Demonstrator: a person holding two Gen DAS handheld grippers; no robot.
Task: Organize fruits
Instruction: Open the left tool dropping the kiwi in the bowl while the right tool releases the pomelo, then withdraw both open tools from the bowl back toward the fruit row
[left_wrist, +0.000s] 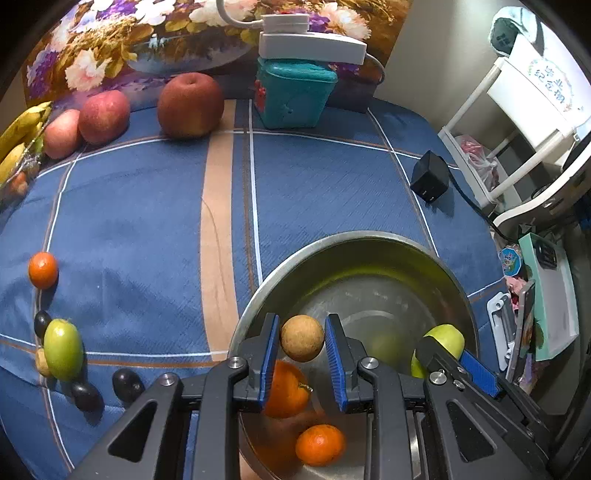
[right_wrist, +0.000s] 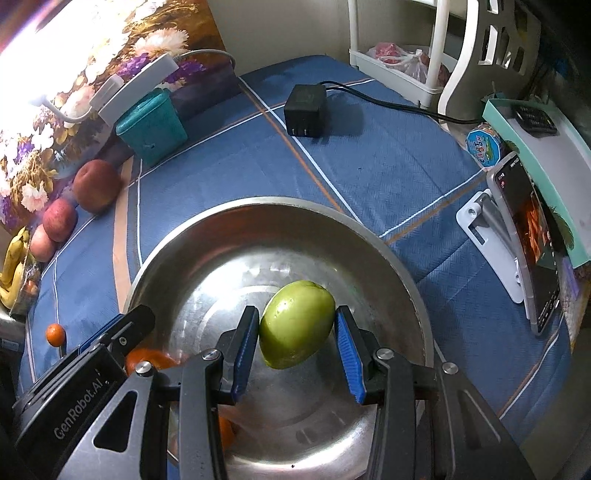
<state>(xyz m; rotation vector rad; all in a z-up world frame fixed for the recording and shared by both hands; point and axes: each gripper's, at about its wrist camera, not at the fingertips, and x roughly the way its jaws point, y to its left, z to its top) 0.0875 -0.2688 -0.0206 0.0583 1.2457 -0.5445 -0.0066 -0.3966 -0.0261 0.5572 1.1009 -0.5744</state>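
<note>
Over the steel bowl (left_wrist: 255, 295) my left gripper (left_wrist: 302, 360) is shut on a small round brown fruit (left_wrist: 302, 338), held just above the two tangerines (left_wrist: 320, 445) lying in the bowl. To its right, my right gripper (right_wrist: 295, 349) is shut on a green oval fruit (right_wrist: 295, 325), also above the steel bowl (right_wrist: 221, 218). The left wrist view shows that green fruit (left_wrist: 448, 338) at the bowl's right side. The left gripper's fingers (right_wrist: 138, 319) enter the right wrist view at the bowl's left rim.
On the blue checked cloth to the left lie a tangerine (left_wrist: 43, 270), a green fruit (left_wrist: 63, 349) and dark grapes (left_wrist: 127, 384). Apples (left_wrist: 190, 105) and bananas (left_wrist: 22, 129) line the back. A teal box (left_wrist: 293, 94), black charger (left_wrist: 430, 181) and phone on a stand (right_wrist: 532, 251) are nearby.
</note>
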